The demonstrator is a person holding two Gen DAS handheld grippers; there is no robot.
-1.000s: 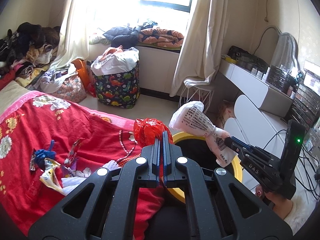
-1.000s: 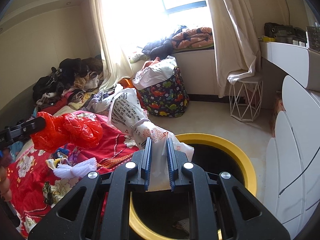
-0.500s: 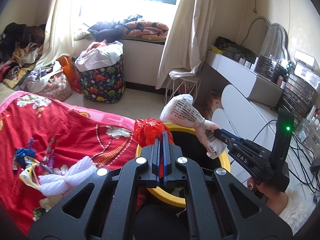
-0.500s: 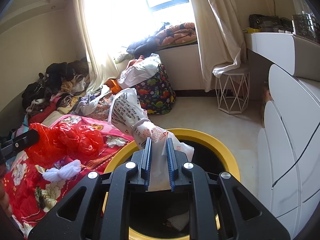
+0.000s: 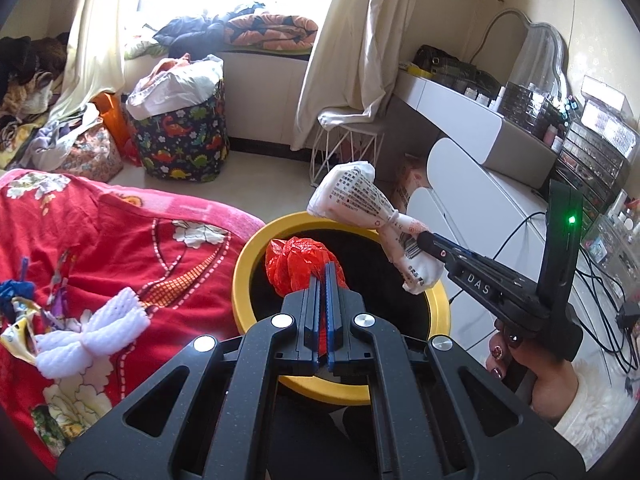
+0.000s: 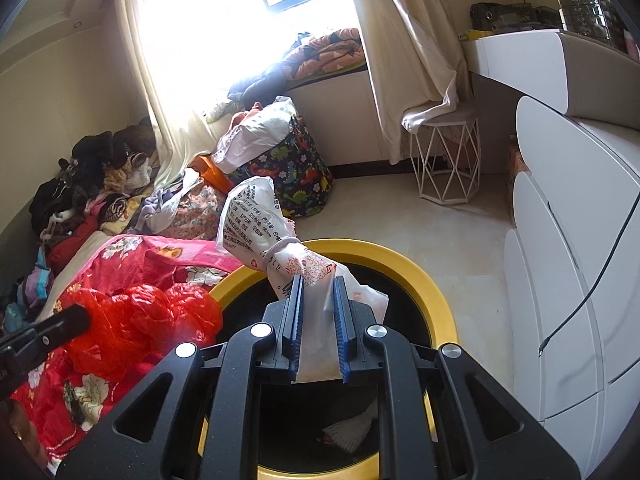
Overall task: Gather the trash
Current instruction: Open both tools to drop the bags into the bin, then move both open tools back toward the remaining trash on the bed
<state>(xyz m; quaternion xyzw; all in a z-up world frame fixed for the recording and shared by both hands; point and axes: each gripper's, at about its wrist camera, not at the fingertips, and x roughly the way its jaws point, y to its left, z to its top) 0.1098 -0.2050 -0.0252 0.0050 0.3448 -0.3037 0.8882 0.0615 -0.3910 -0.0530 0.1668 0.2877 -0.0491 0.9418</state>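
- I am holding the left gripper (image 5: 323,270) clamped tight on a crumpled red plastic bag (image 5: 298,262); compared with a second ago, when the bag was hanging over the edge of the red bedspread (image 5: 120,248), it is now hanging inside the ring of the yellow-rimmed bin (image 5: 240,276), above the dark opening.
- I am keeping the right gripper (image 6: 318,286) closed narrowly on the lower tail of a white printed bag (image 6: 256,220), which is tied at its neck with a band; its bulging upper part is sticking up and away from the jaws, towards the bed side of the bin.
- In the right wrist view the bin (image 6: 432,276) is filling more of the frame than it did a second ago, and the bag's loose tail is now lying over the black interior, where a small pale scrap (image 6: 352,428) is resting at the bottom.
- Both grips are reading unchanged over this interval: neither pair of jaws is parting, so neither bag is being released yet.
- My judgement: the carry is nearly over and the drop is the step in hand. The red bag looks well placed to fall in; the white bag's swollen head seems to be riding near the rim, so I would want it a little further over the opening before letting go.
- More litter is waiting on the bedspread: a white foam net (image 5: 92,336) and, beside it, a small crumpled wrapper (image 5: 16,332).
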